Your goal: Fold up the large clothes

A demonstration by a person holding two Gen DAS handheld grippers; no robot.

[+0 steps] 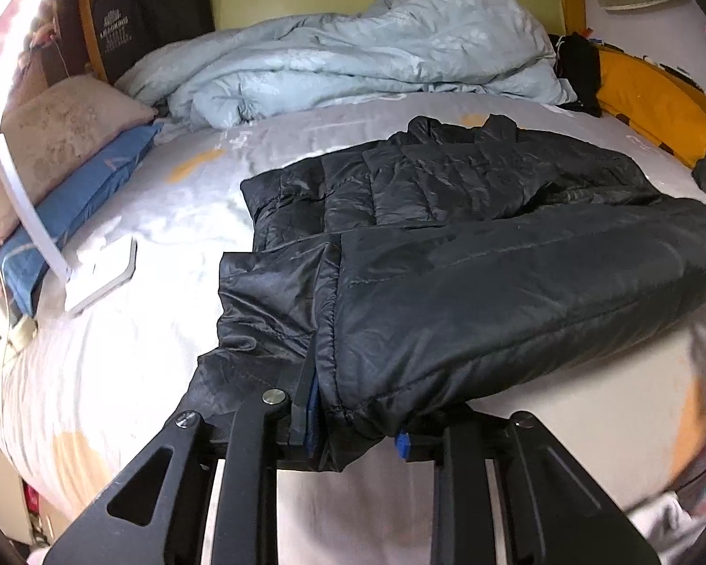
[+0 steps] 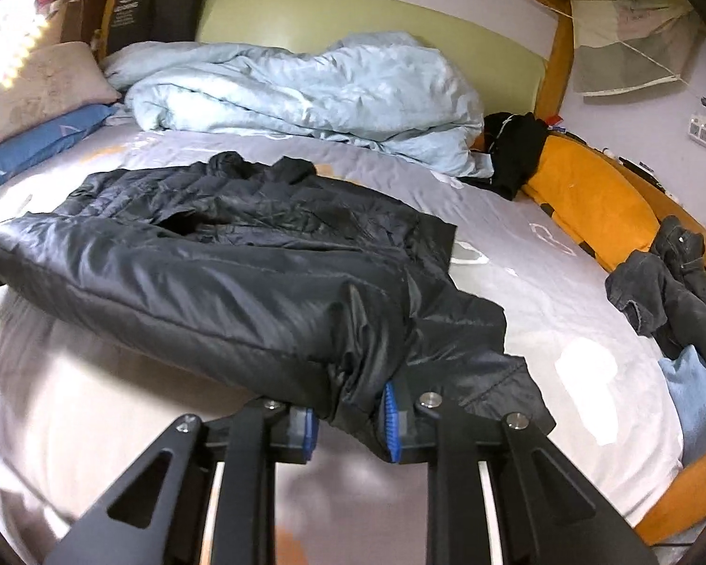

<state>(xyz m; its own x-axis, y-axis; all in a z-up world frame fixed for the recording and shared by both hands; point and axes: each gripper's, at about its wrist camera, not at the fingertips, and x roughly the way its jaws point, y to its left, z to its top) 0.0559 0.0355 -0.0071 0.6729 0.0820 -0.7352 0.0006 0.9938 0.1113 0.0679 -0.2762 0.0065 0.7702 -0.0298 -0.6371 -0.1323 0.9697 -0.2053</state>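
A black quilted jacket (image 1: 470, 245) lies on the bed with its near hem lifted off the sheet; it also shows in the right wrist view (image 2: 221, 273). My left gripper (image 1: 357, 428) is shut on the left part of the hem, with fabric bunched between its blue pads (image 1: 402, 445). My right gripper (image 2: 348, 416) is shut on the right part of the hem, with fabric squeezed between its blue pads (image 2: 390, 423). The hem hangs stretched between the two grippers, and the collar end rests on the bed.
The bed sheet (image 1: 132, 353) is light grey. A light blue duvet (image 1: 353, 52) is piled at the back. Pillows (image 1: 61, 150) and a white lamp (image 1: 99, 278) are at the left. An orange cushion (image 2: 588, 197) and dark jeans (image 2: 673, 292) lie at the right.
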